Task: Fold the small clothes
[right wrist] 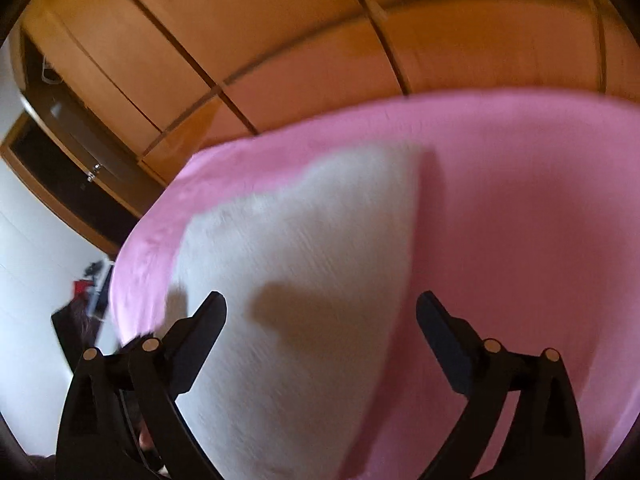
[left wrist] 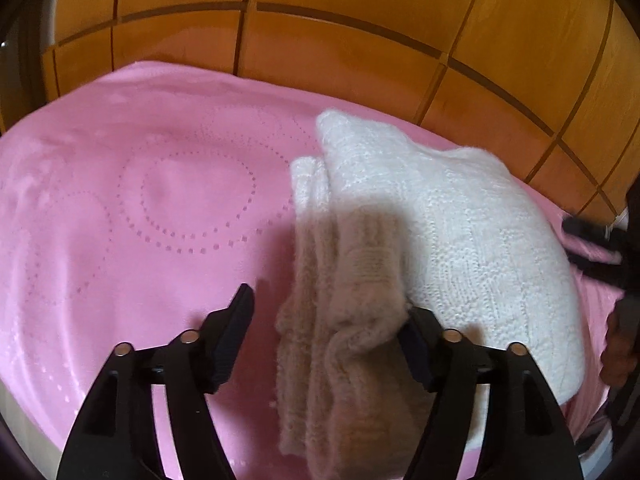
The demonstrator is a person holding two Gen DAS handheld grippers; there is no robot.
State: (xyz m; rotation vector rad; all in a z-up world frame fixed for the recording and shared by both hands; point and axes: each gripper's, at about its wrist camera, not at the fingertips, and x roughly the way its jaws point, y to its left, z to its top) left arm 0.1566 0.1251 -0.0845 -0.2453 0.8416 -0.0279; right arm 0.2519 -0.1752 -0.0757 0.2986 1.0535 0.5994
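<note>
Left wrist view
Left gripper (left wrist: 330, 304): nearest the lens, jaws spread wide, black fingers on either side of a folded strip of knit.
Right-hand pad (left wrist: 416, 344): touches the edge of the knit strip; the left-hand pad stands apart from it, over bare pink.
Hold: no pinch; the cloth lies loose between the open fingers.
White knitted garment (left wrist: 460, 216): folded, on the pink blanket (left wrist: 140, 200), right of centre and reaching toward the far edge of the bed.
Long axis: the narrow folded part runs from the gripper away toward the wall, slightly tilted left; the broad body lies beside it on the right, with a small label patch facing up on the narrow part.
Shadow: covers the near half of the narrow strip.
Wooden panelling (left wrist: 340, 40): rises behind the bed.
Right edge: dark fingers of the other tool show just past the garment; its jaw state cannot be told from here.

Right wrist view
Right gripper (right wrist: 320, 312): jaws spread wide, holding nothing, hovering over the knit.
White knitted garment (right wrist: 300, 260): blurred, lies under and ahead of the fingers, broad near the camera and narrowing away toward the far edge.
Pink blanket (right wrist: 520, 220): bare to the right of the garment.
Wooden wardrobe (right wrist: 280, 40): stands behind.
</note>
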